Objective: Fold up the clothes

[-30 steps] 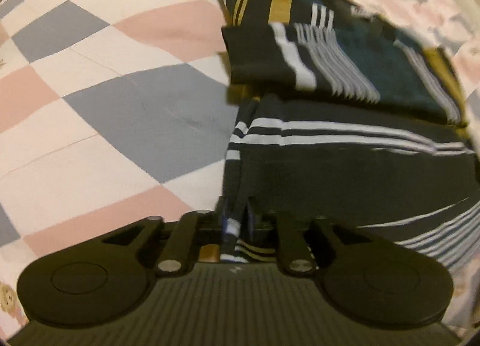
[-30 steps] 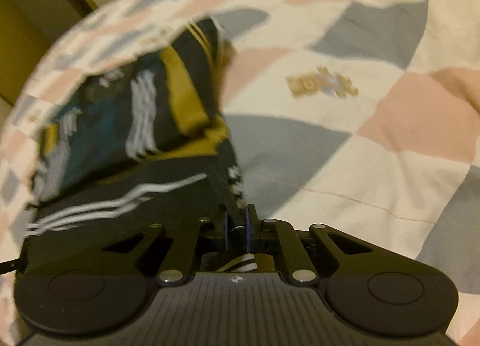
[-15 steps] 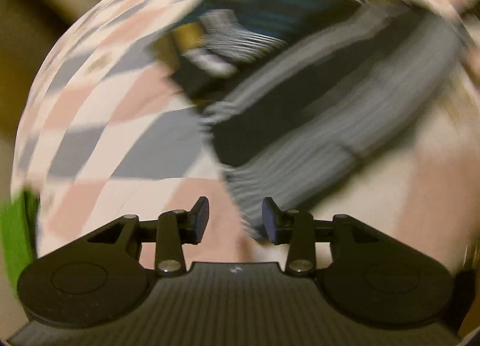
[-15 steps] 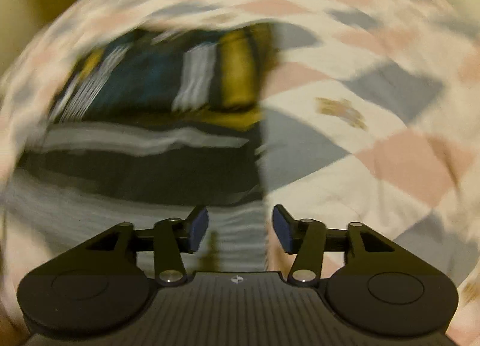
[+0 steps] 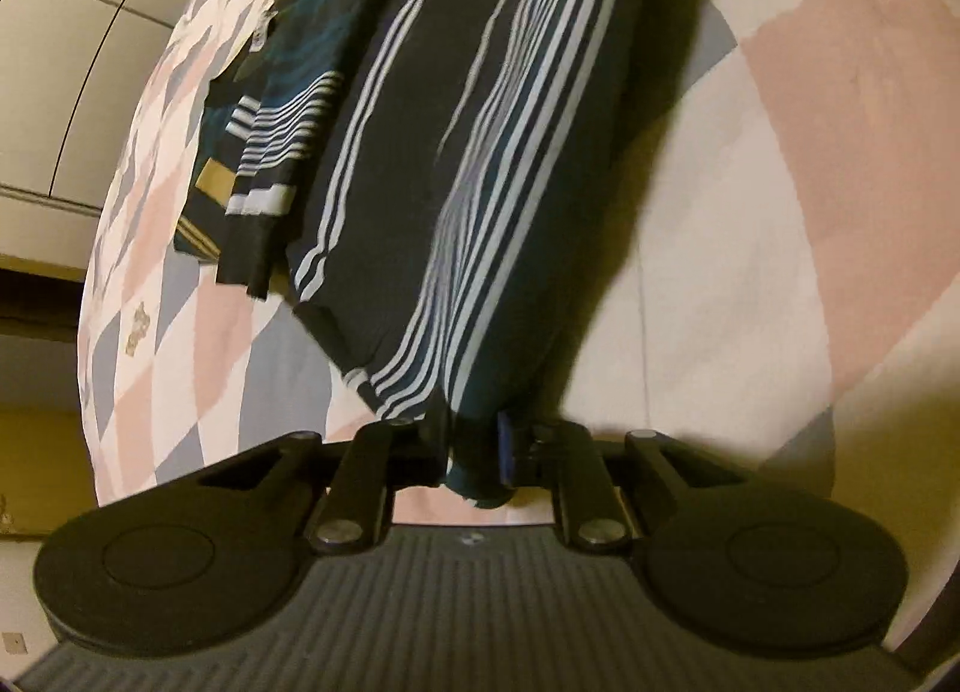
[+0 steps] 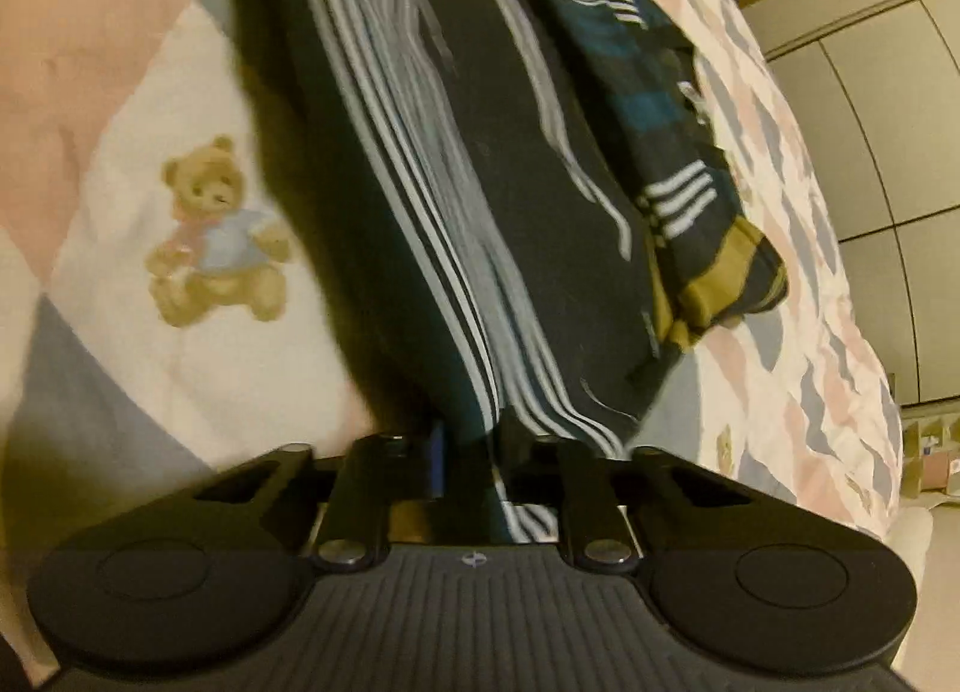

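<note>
Your left gripper (image 5: 474, 440) and right gripper (image 6: 474, 446) each have their jaws clamped on an edge of the striped garment (image 5: 480, 152). It stretches away across the checked quilt (image 5: 750, 212), beside the quilt's teddy bear print (image 6: 216, 236).

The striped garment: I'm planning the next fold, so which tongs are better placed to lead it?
Neither, judging from these views: the left tongs and the right tongs are both shut on an edge of the striped garment, which stretches away over the checked bedspread. The fold probably needs both moving together.
</note>
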Motion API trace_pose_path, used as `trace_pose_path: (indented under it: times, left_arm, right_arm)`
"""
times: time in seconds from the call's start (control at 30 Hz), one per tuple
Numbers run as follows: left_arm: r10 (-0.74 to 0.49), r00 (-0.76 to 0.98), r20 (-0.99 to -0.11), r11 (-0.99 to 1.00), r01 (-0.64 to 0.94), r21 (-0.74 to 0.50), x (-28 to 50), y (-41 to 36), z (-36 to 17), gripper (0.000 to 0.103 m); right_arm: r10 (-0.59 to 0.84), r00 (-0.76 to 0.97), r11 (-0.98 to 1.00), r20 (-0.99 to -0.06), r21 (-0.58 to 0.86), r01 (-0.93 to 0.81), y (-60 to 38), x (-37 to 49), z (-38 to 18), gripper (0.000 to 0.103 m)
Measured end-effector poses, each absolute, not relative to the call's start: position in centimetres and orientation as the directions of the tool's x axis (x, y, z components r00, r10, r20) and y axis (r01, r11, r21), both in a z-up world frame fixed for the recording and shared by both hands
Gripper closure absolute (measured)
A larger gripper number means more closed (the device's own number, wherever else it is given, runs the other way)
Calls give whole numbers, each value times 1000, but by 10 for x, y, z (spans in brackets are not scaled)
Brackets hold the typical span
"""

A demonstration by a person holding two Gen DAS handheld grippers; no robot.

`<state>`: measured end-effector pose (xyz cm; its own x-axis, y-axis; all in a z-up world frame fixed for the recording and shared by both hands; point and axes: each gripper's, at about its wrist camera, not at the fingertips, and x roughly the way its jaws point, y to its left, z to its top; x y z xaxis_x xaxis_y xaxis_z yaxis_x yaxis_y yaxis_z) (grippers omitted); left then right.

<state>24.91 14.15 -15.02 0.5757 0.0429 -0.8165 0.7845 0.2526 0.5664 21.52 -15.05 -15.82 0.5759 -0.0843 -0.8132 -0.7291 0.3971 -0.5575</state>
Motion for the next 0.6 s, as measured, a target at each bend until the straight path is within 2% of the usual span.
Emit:
trace_pose_path:
  times: [0.17,0.23,0.27,0.3,0.33,0.47,0.53,0.57,0.6]
  left_arm:
    - [58,583,-810,253,777,577,245,138,-162,86]
    - [49,610,-791,250,759,601,235,136,-156,80]
    - [46,624,-780,247,750,614,230,135,-154,77]
    - [46,638,-768,233,741,629,226,136,-156,68]
    - [46,649,-759,217,736,642,221,137,-158,66]
    - [45,669,-742,147,730,667,216,137,-175,66]
    - [35,637,-770,188,753,631,230,140,-163,69]
    - [29,621,-783,208,763,612,237,141,-157,73]
    - [23,604,-796,228,772,593,243,143,-151,82]
  right_arm:
    - [-101,557,383,-824,-549,-743,-157,218,-168,89]
    - [-110,566,388,-817,-559,-733,-155,212,-167,74]
    - [-110,573,396,-812,-564,-724,-155,209,-165,70]
    - [-111,579,404,-808,-569,-716,-155,206,-162,56]
    - [-110,586,394,-803,-576,-716,-156,200,-163,52]
    - [-108,622,318,-775,-620,-718,-159,181,-172,52]
    - [-105,646,269,-756,-647,-713,-158,181,-178,52]
    - [-106,653,256,-750,-655,-711,-157,183,-181,52]
    - [-108,659,242,-744,-663,-709,-157,186,-183,54]
